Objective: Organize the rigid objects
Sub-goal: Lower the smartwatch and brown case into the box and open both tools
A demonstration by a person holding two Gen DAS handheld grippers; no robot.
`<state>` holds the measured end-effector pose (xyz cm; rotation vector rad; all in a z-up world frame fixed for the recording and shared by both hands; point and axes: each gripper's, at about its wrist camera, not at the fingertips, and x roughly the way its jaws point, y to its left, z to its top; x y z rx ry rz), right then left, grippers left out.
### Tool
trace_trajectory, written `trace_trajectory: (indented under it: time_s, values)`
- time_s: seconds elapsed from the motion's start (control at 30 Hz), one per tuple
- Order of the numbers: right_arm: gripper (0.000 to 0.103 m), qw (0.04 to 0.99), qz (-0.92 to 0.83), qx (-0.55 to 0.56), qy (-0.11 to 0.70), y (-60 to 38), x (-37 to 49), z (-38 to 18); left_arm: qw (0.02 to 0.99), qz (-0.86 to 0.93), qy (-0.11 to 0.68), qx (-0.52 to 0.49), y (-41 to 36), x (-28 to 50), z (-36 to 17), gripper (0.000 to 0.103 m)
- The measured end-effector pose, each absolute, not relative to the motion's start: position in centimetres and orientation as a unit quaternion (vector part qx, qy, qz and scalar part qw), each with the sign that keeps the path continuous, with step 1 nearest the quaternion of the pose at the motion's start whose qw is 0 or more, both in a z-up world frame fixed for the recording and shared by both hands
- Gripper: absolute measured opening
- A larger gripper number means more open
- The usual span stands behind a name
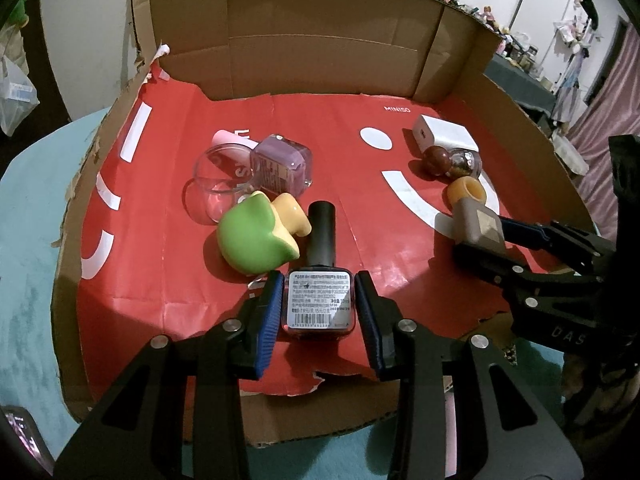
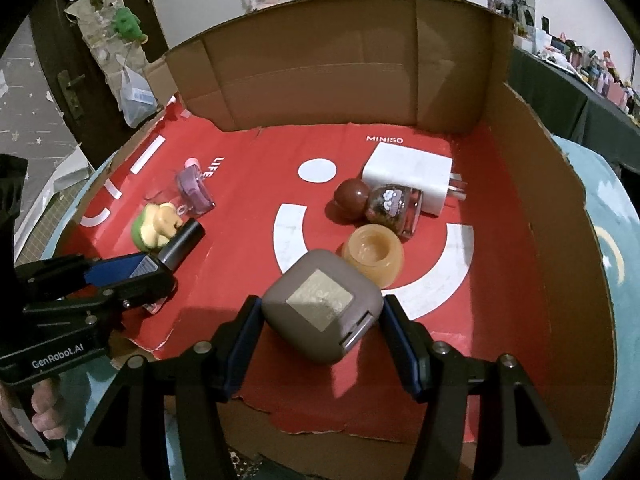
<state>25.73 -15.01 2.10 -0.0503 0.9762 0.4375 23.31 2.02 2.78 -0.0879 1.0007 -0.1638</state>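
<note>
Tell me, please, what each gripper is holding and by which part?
Left gripper clamps the nail polish bottle by its glass sides. Right gripper grips the brown case by its sides.

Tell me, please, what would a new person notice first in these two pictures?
First, the red paper sheet with white smile marks, lining the floor of an open cardboard box. Then the two grippers at its near edge: the left gripper closed on a nail polish bottle with a black cap, the right gripper around a grey-brown rounded case. A green and yellow figurine lies beside the bottle.
</note>
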Motion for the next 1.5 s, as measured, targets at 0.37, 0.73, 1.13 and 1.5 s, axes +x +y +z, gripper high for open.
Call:
trace_trajectory:
  time_s: [0.37,0.73,1.13,1.5]
  values:
    - [0.063,0.86,0.21,-0.019,0.465,-15.04,25.77,2.13,0.872,-0.079,0.481,-0.046,2.06,23.36,2.63,0.035]
    - [0.063,0.86,0.209,-0.022,0.465,-15.06,25.68,2.12,0.871,-0.073,0.484,-0.041,2.06,23.38,2.37,0.036]
    - [0.063,0.86,0.209,-0.023,0.465,-15.03,25.71,2.1,0.872,-0.066,0.484,-0.038,2.04,23.22,2.5,0.042]
    - [0.066,0.861,0.211,-0.025,0.462,-14.94,25.4,2.34,0.877,-0.044,0.477,-0.035,2.53,23.01,3.09,0.054]
